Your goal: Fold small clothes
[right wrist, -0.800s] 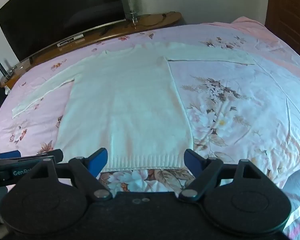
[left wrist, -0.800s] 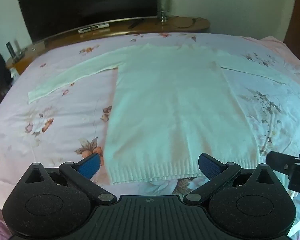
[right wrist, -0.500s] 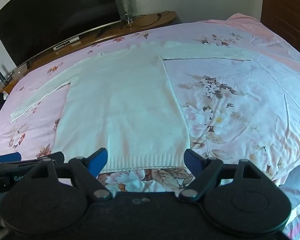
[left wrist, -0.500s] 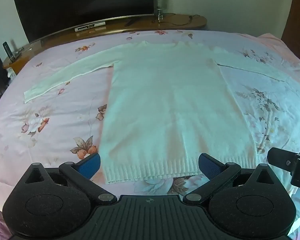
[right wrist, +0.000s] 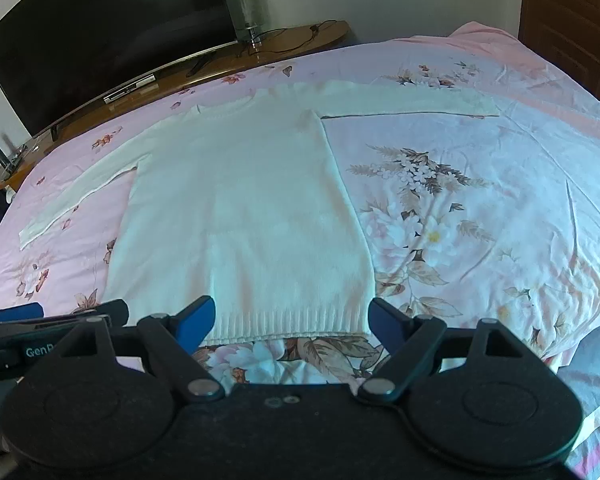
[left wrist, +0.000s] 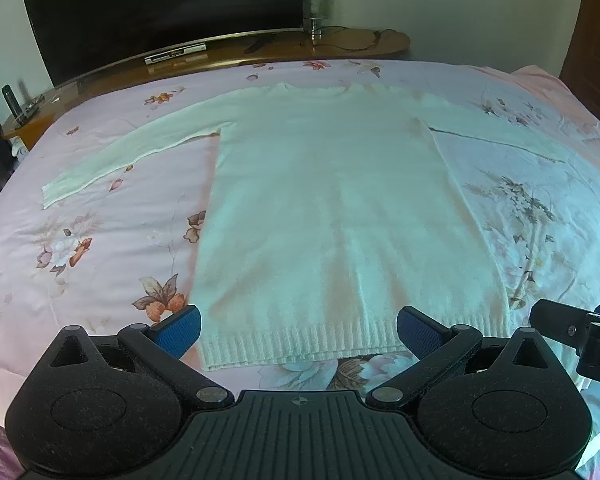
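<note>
A white knit sweater [left wrist: 332, 216] [right wrist: 240, 216] lies flat on the bed, hem toward me, both sleeves spread out sideways. My left gripper [left wrist: 298, 332] hangs open above the near hem, blue pads wide apart, nothing between them. My right gripper [right wrist: 290, 320] is open too, over the hem's right part. Each gripper shows at the edge of the other's view: the right one [left wrist: 580, 328] at the right edge of the left wrist view, the left one [right wrist: 48, 320] at the left edge of the right wrist view.
The bed carries a pink floral sheet [left wrist: 80, 240] [right wrist: 480, 208]. Beyond its far edge stands a wooden TV bench [left wrist: 260, 50] with a dark television [left wrist: 160, 4], a lamp [left wrist: 316, 0] and cables. A wooden door [right wrist: 572, 12] is at the far right.
Both grippers have drawn back and up a little; the sweater sits slightly lower and farther off in both views. The jaws stand as wide as before. The sweater has not moved.
</note>
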### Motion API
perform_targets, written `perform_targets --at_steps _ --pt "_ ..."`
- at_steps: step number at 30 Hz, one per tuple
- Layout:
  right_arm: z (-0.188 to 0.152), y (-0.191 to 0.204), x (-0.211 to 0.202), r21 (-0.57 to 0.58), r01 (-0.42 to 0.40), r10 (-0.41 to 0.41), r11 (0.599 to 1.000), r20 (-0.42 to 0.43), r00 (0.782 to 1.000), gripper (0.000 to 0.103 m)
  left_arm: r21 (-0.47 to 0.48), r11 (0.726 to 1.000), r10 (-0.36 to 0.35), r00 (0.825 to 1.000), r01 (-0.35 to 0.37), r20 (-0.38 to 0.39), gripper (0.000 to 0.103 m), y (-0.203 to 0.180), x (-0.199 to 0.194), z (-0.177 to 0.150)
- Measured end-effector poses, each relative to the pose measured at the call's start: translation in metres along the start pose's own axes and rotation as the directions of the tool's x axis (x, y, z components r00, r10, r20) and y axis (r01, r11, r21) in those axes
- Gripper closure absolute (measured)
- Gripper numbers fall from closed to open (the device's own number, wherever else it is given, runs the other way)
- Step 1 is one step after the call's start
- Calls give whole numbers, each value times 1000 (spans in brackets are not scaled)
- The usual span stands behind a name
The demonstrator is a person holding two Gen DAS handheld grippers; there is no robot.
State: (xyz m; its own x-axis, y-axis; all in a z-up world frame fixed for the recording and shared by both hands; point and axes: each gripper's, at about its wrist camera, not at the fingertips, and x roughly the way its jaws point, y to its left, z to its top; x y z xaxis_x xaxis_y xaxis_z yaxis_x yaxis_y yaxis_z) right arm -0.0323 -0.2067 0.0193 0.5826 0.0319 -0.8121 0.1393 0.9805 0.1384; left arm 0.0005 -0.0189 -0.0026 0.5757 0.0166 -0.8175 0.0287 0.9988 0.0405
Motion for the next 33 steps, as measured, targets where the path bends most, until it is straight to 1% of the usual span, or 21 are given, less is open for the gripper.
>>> perform_targets --at_steps 33 --pt "3 0 4 -5 -3 3 1000 -9 1000 20 -11 1000 -10 1000 10 -22 0 -2 9 8"
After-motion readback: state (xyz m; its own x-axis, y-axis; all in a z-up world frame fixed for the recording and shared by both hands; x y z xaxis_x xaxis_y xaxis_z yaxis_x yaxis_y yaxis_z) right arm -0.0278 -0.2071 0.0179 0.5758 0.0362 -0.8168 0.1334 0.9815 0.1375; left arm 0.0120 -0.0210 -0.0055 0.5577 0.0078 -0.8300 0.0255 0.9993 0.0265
